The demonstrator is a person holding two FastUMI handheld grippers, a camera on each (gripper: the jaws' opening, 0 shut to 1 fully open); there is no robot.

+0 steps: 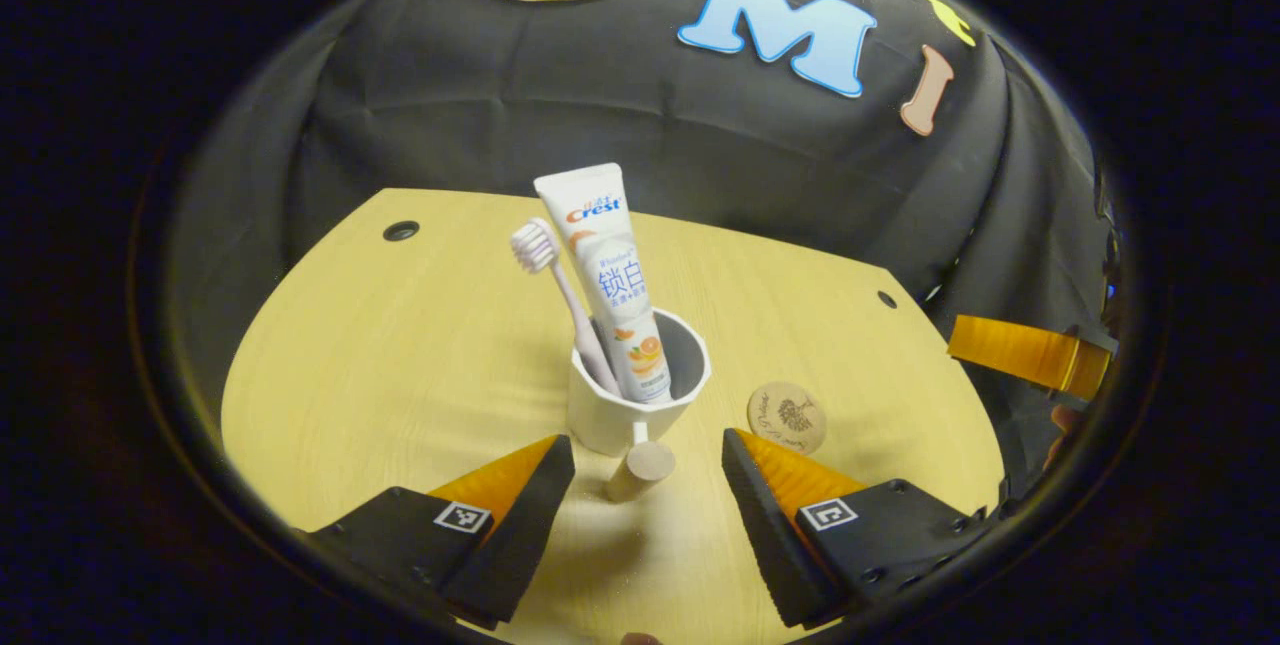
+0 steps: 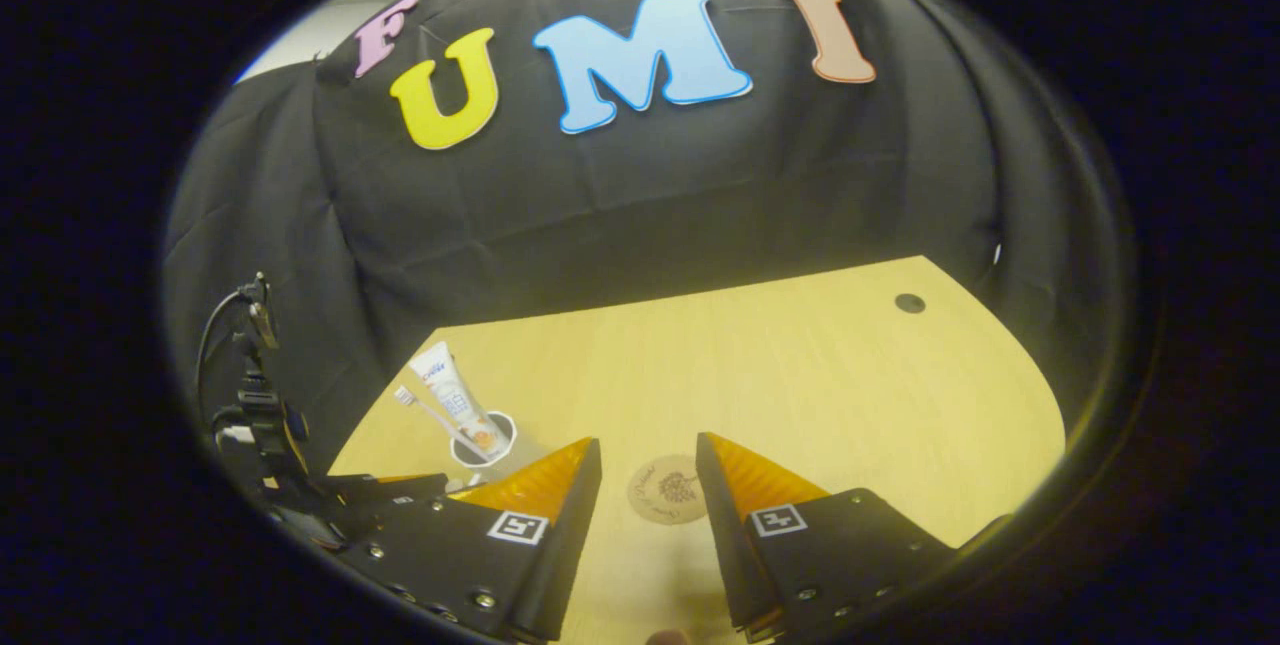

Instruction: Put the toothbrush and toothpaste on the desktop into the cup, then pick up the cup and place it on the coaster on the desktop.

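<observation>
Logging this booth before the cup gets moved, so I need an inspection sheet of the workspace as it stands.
Surface: pale wooden desktop, with round holes near its far edge.
Job's things: toothbrush and toothpaste stand in the white cup; its wooden handle points at the left gripper. Coaster lies bare beside the cup.
Clutter: nothing seen.
Grippers: left gripper open, straddling the handle without touching; right gripper open above the coaster.
Cables: black cables on the left gripper's rig.
Surroundings: black cloth wall.

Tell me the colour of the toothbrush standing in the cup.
Pale pink toothbrush, clearest in the left gripper view.
</observation>
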